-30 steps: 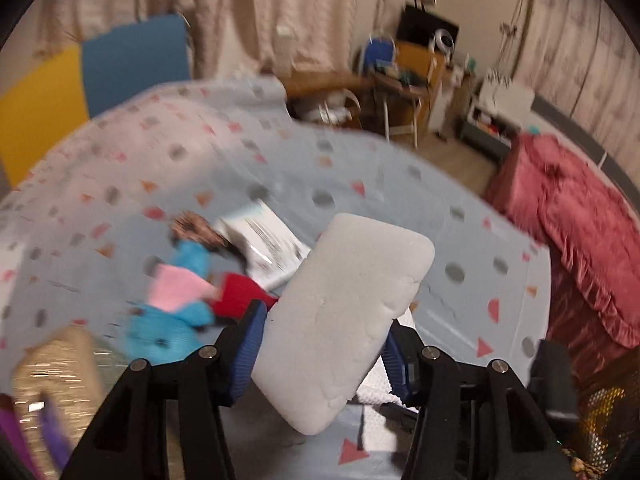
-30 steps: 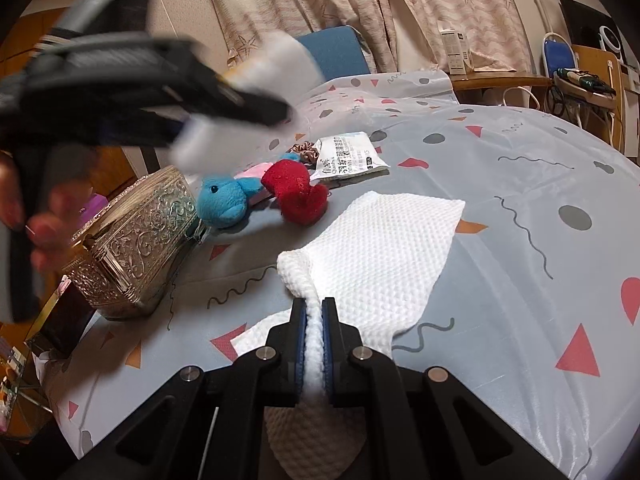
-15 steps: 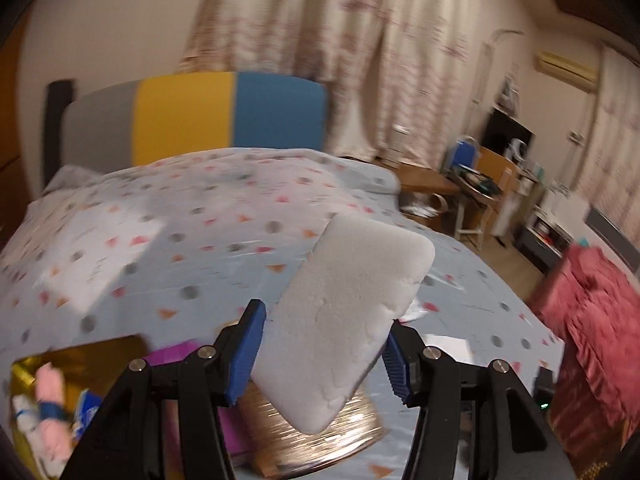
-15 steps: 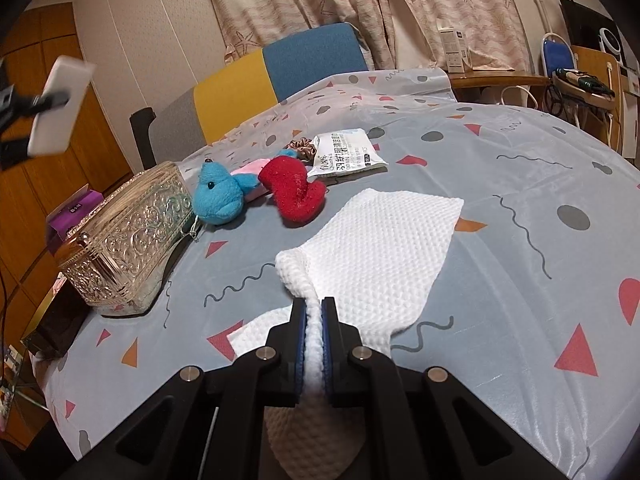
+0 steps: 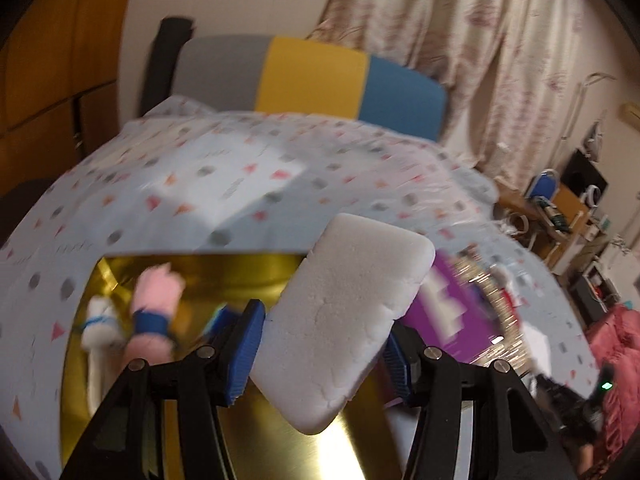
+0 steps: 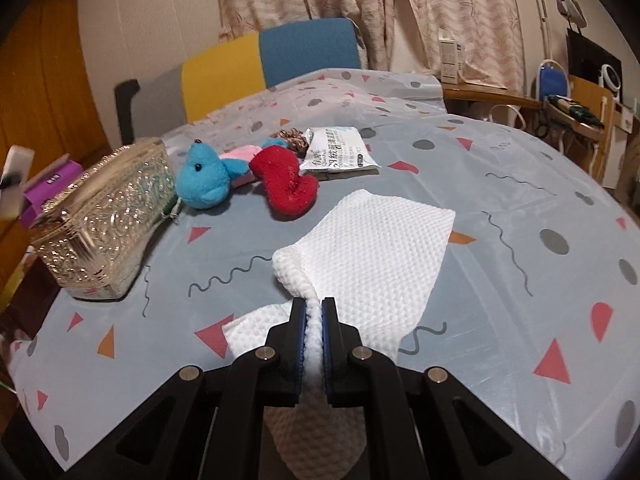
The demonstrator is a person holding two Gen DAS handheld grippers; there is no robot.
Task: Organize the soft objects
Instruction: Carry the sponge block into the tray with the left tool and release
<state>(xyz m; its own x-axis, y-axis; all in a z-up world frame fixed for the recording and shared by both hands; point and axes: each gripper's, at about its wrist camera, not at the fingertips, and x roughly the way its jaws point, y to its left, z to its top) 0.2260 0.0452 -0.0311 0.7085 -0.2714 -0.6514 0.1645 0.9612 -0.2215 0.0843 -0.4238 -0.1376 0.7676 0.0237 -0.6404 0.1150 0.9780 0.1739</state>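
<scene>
My left gripper (image 5: pixel 320 344) is shut on a white foam sponge (image 5: pixel 344 316), which stands tilted between the blue pads. It hangs over an open gold box (image 5: pixel 208 270) that holds a pink soft toy (image 5: pixel 154 304) and a white one (image 5: pixel 98 322). My right gripper (image 6: pixel 315 320) is shut on a bunched fold of a white waffle cloth (image 6: pixel 384 252) spread on the patterned tablecloth (image 6: pixel 520 208). Beyond the cloth lie a blue plush bear (image 6: pixel 204 178) and a red plush (image 6: pixel 286 184). At the right wrist view's far left edge the sponge (image 6: pixel 16 176) shows as a blur.
An ornate gold lid or case (image 6: pixel 104 216) stands left of the plush toys, with a purple box (image 6: pixel 52 184) behind it. A wipes packet (image 6: pixel 340 154) and a scrunchie (image 6: pixel 290 138) lie behind the red plush. A multicoloured chair back (image 6: pixel 272 56) stands at the table's far side.
My left gripper has swung left with the sponge, from above the plush toys to above the open gold box. The right gripper and the cloth have stayed put.
</scene>
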